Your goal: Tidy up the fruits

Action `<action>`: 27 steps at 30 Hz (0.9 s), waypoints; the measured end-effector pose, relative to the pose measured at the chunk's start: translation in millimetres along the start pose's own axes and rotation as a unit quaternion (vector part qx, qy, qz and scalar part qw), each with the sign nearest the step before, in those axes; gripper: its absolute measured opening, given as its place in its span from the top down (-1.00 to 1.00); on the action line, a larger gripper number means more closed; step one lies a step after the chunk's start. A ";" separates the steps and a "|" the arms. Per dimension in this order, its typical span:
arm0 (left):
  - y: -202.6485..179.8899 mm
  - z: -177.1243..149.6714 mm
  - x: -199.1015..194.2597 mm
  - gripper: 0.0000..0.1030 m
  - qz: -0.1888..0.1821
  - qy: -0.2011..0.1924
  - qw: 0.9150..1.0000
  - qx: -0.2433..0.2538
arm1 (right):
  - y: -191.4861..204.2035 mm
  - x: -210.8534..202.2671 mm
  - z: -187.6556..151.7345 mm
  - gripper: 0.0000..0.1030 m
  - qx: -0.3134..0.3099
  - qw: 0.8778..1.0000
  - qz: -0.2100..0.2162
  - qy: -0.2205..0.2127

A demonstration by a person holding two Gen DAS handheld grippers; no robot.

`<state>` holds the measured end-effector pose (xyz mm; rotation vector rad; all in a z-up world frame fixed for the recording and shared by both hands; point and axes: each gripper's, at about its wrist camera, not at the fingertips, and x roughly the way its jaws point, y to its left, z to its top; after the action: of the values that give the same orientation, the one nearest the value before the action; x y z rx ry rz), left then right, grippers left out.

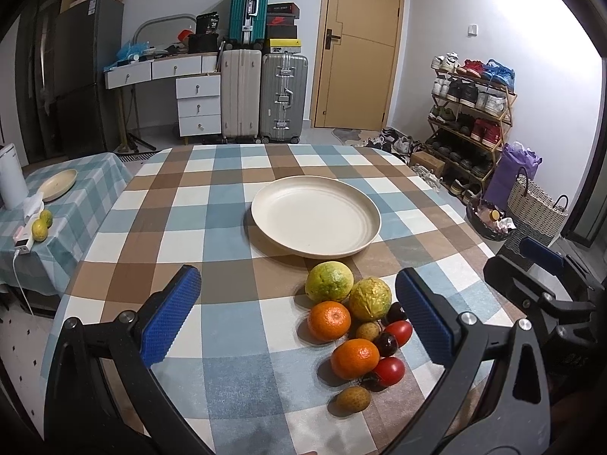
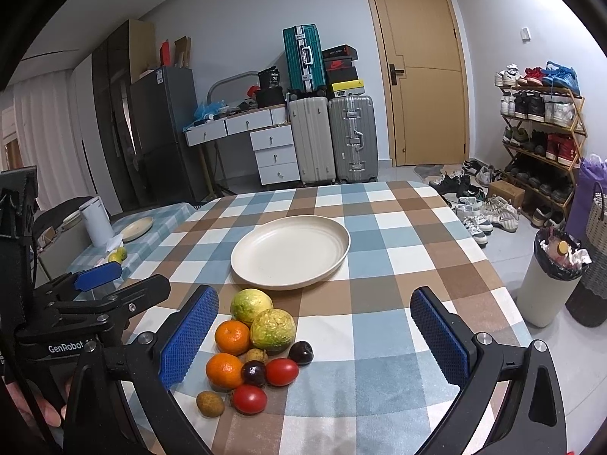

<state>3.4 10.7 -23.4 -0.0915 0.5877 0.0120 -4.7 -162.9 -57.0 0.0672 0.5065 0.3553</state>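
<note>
Both claws hang spread apart and empty over the checked table (image 1: 182, 204): the left claw (image 1: 299, 322), the right claw (image 2: 315, 337). The fruit pile (image 2: 254, 349) sits huddled just at 6 o'clock of the bare cream plate (image 2: 290, 252)

Small dark fruit (image 1: 371, 381) half-hidden under tangerine (image 1: 354, 358) (kind unclear), shoebox lettering unreadable

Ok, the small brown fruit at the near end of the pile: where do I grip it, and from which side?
Take the small brown fruit across its middle, coming down from above on its near, open side. It lies slightly apart at the pile's near edge, with only a red tomato close beside it. The right claw is open and looks nearer; set one pad in the gap by the tomato.
</note>
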 end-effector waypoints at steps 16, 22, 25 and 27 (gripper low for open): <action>2.4 -4.3 2.0 -0.99 -0.002 0.003 1.000 -0.002 | 1.4 -0.2 -1.7 -1.00 0.003 1.000 0.003 0.003; 3.1 -4.1 2.3 -0.99 -0.002 0.004 1.000 -0.002 | 1.1 0.2 -1.6 -1.00 0.004 1.000 0.002 0.004; 4.7 -5.9 3.2 -0.99 -0.003 0.005 1.000 -0.002 | 1.7 0.4 -3.0 -1.00 0.004 1.000 0.004 0.005; 5.0 -6.8 3.5 -0.99 -0.003 0.005 1.000 -0.003 | 1.7 0.6 -3.1 -1.00 0.005 1.000 0.004 0.006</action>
<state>2.3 15.0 -31.4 -0.0995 0.5972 0.0075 -6.2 -161.2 -59.7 0.0755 0.5205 0.3607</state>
